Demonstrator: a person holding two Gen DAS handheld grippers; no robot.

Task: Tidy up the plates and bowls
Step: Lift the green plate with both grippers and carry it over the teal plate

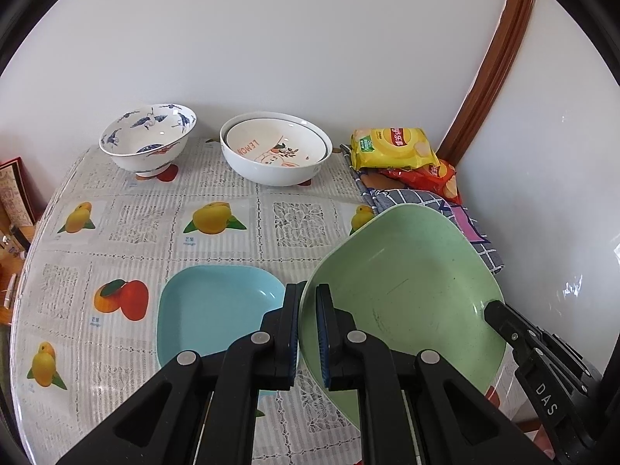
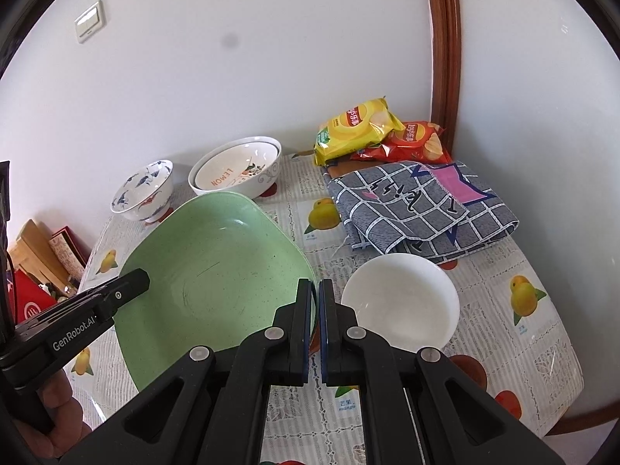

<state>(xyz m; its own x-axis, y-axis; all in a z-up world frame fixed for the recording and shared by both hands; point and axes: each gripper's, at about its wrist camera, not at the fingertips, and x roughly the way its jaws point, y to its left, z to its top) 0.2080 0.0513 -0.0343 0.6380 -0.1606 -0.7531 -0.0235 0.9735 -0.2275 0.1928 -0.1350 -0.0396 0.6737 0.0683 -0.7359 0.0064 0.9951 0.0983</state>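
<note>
A green plate (image 1: 407, 290) is held tilted above the table. My left gripper (image 1: 308, 298) is shut on its left rim. My right gripper (image 2: 315, 294) is shut on its right rim; the plate also shows in the right wrist view (image 2: 209, 267). A light blue plate (image 1: 217, 306) lies flat on the table just left of the green one. A small white bowl (image 2: 401, 302) sits right of my right gripper. At the back stand a blue-patterned bowl (image 1: 149, 137) and a white bowl holding a "LEMON" dish (image 1: 275, 147).
Two crisp bags, yellow (image 2: 354, 128) and red (image 2: 414, 141), lie at the back right by a folded grey checked cloth (image 2: 418, 209). The table with its fruit-print cover (image 1: 155, 224) meets the wall behind. Boxes (image 2: 42, 255) stand off the left edge.
</note>
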